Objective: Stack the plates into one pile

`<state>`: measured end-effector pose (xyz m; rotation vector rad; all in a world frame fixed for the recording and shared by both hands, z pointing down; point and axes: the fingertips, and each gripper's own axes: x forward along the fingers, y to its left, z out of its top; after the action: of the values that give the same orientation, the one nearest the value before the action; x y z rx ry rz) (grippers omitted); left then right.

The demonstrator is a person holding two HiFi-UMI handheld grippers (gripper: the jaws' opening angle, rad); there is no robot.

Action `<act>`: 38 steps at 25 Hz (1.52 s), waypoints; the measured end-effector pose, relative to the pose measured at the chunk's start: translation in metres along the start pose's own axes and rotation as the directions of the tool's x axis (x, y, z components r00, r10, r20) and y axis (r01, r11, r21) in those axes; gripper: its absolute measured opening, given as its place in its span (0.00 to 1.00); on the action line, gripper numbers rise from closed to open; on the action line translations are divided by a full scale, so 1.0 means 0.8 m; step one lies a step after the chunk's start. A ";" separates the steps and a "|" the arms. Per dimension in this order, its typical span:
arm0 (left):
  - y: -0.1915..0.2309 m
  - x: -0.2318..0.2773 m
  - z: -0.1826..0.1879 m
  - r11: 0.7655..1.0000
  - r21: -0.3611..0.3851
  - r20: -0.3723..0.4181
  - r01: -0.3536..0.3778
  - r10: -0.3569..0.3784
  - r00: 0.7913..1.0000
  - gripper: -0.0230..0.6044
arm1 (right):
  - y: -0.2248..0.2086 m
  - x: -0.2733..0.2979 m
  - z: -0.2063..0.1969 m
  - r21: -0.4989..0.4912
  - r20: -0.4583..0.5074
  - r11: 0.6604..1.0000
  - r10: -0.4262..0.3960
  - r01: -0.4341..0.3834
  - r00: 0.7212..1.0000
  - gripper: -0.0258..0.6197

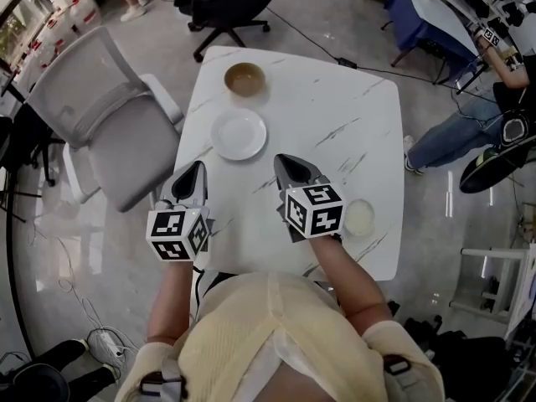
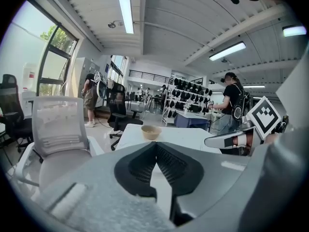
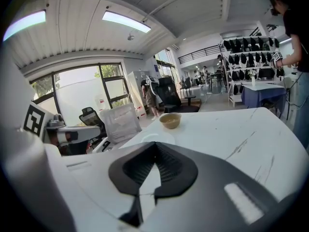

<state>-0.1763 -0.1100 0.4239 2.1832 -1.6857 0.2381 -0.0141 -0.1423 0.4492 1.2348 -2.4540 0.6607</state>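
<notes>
**Operator A:** While my left gripper (image 1: 196,168) and right gripper (image 1: 286,160) are closed on nothing, where do I grip?

**Operator B:** The white round ceramic plate (image 1: 239,134) lies near the tan round bowl (image 1: 244,79). It is likely stiff, slick and fragile, so I'd pinch its rim.

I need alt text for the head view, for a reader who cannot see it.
Seen from above, a person holds the left claw and the right claw, both shut and empty, over the near side of a white marble-pattern table. On it lie a round white plate, a brown bowl farther away and a small pale dish near the right edge.
</notes>
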 end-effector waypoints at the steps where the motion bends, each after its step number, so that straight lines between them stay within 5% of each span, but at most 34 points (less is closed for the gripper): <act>1: 0.000 -0.001 0.000 1.000 0.001 -0.002 0.001 -0.001 1.000 0.02 | 0.000 -0.004 -0.001 0.001 0.000 1.000 0.001 -0.001 1.000 0.04; 38: -0.011 0.002 -0.014 0.999 -0.019 -0.033 0.034 -0.035 0.999 0.02 | 0.000 -0.056 -0.015 0.077 0.012 0.997 0.005 -0.006 1.000 0.04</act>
<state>-0.1668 -0.1049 0.4333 2.1811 -1.6245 0.2479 0.0129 -0.1058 0.4385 1.2641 -2.4639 0.7582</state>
